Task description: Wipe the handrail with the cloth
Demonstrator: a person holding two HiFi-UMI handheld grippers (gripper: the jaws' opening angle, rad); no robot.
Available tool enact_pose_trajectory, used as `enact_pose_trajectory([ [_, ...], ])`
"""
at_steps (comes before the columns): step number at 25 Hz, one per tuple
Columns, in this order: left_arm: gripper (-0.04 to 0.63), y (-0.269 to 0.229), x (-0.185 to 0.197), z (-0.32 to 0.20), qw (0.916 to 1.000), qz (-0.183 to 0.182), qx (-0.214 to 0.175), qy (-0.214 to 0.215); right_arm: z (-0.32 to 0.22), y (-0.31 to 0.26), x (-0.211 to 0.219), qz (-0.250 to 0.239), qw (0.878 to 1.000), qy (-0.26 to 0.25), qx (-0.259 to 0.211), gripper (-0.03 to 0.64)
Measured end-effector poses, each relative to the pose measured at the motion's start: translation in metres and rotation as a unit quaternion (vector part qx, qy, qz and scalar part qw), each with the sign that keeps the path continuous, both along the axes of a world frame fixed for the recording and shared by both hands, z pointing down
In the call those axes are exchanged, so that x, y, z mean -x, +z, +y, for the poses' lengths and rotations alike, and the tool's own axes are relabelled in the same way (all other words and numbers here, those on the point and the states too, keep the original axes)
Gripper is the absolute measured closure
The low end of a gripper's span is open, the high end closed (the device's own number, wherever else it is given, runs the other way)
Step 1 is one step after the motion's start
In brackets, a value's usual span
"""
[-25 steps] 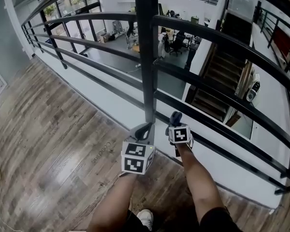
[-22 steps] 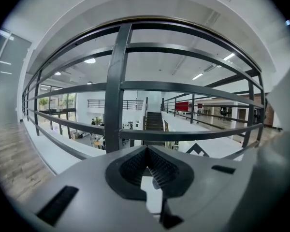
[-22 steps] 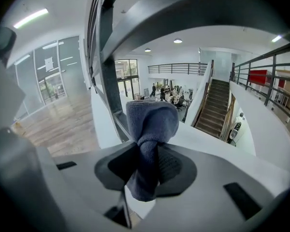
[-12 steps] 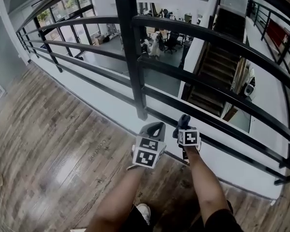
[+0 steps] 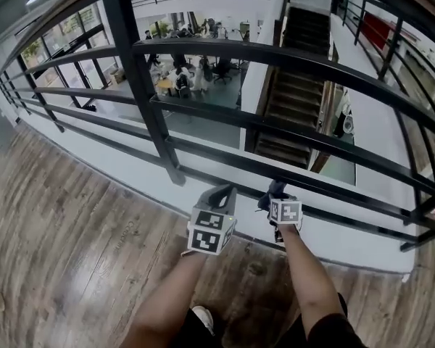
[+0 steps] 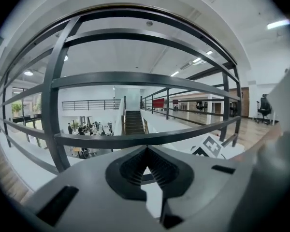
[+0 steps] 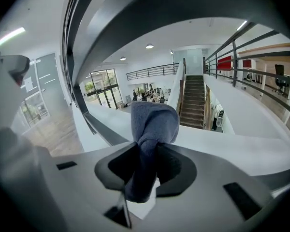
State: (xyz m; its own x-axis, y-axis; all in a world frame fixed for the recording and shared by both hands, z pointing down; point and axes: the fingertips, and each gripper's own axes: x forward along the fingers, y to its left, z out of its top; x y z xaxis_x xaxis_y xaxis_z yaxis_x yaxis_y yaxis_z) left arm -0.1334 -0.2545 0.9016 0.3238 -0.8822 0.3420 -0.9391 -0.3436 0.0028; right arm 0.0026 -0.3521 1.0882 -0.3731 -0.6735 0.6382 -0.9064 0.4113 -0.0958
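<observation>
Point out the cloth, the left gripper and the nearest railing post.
cloth [image 7: 153, 120], right gripper view, bunched top above the jaws.
left gripper [image 6: 147, 148], left gripper view, where its closed tips meet.
railing post [image 5: 143, 75], head view, shaft between two rails.

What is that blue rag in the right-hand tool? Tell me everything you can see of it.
The cloth is a soft, grey-blue, fleecy-looking rag bunched into a rounded lump. The right gripper has its jaws shut on its narrowed middle, so the lump stands above them. It seems clear of the handrail.
</observation>
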Motion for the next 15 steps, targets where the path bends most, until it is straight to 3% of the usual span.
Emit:
enact_pose_trajectory([
  [10, 0.597, 0.012, -0.092, -0.005, 0.9977, -0.02, 0.005, 0.064, 0.014, 0.001, -0.119, 0.032, 0.999, 0.031, -0.028, 0.514],
  [15, 0.597, 0.007, -0.144, -0.007, 0.9959, -0.02, -0.017, 0.086, 0.028, 0.002, -0.186, 0.047, 0.996, 0.062, -0.036, 0.514],
])
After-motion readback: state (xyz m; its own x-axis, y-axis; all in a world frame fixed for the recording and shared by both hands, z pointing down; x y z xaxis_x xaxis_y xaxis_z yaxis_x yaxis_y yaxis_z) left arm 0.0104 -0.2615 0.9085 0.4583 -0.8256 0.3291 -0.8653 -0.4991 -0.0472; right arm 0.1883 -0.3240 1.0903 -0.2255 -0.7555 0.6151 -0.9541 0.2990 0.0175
